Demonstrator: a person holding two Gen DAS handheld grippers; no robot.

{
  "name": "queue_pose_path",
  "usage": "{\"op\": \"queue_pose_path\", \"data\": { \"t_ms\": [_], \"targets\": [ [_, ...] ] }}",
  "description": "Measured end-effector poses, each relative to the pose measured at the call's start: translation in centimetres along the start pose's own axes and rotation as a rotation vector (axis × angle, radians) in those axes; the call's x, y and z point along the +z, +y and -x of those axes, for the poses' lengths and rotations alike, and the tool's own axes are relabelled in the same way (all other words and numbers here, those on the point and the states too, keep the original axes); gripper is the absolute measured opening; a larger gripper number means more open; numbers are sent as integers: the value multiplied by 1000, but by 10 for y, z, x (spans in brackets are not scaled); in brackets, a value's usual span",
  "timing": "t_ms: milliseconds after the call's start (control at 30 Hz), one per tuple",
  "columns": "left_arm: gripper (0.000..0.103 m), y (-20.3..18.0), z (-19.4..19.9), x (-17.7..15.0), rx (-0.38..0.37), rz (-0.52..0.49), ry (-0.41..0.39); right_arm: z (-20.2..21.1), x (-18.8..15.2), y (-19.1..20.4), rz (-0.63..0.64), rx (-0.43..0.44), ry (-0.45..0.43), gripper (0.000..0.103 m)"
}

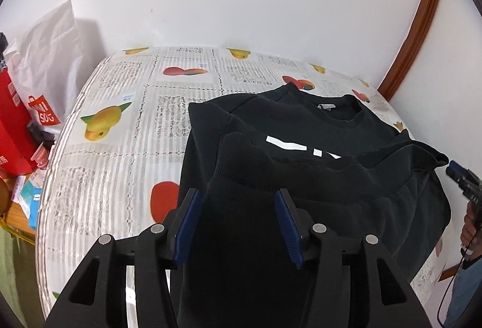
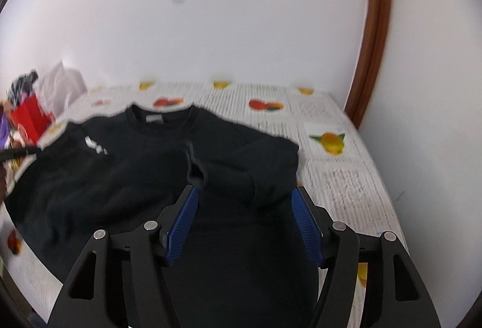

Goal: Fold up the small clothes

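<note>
A black sweatshirt (image 1: 301,153) with a white print lies on the table, both sleeves folded in over the body; it also shows in the right wrist view (image 2: 168,165). Its ribbed hem edge (image 1: 331,168) is raised in a fold across the body. My left gripper (image 1: 238,198) is open and empty above the sweatshirt's near left part. My right gripper (image 2: 244,195) is open and empty above the near part, by the folded sleeve cuff (image 2: 195,171). The right gripper's tip (image 1: 461,177) shows in the left wrist view at the sweatshirt's right edge.
The table carries a white cloth with a fruit print (image 1: 114,123). A red box and a white shopping bag (image 1: 39,72) stand off its left end. A white wall runs behind, with a brown wooden frame (image 1: 418,26) at the right.
</note>
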State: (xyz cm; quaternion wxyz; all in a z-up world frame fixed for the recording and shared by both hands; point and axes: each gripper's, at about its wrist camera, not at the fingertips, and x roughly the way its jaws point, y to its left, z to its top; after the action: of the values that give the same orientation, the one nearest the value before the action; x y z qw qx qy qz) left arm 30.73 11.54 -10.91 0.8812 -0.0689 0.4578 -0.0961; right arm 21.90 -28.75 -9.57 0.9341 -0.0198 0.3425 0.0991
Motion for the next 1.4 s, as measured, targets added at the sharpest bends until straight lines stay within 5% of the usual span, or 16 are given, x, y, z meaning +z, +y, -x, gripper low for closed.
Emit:
{"op": "queue_pose_path", "data": {
  "t_ms": [400,433,467,500,600,800,967,1067,1400],
  "targets": [
    [52,6,-42,19,-4,-28,99,-59,12,16,147,-5,21,63],
    [47,7,-45,20,-10,-25,106,-63,14,17,151,-7,25,56],
    [31,6,-45,19,-21,-24,107,-67,15,16,150,-15,31,40],
    [20,5,-44,19,-10,-27,101,-70,16,15,145,-17,37,38],
    [11,2,-26,18,-13,-44,15,-67,16,13,129,-8,13,29],
    [10,2,14,32,-80,39,-115,-36,32,7,81,32,-62,24],
    [10,-12,33,56,-52,53,-219,-27,59,-5,20,29,-83,24],
    [10,-26,27,69,30,6,-261,-38,72,-17,-59,30,-70,24],
    [10,-20,-61,71,135,7,-155,-128,56,-28,-176,-34,78,25]
  ]
}}
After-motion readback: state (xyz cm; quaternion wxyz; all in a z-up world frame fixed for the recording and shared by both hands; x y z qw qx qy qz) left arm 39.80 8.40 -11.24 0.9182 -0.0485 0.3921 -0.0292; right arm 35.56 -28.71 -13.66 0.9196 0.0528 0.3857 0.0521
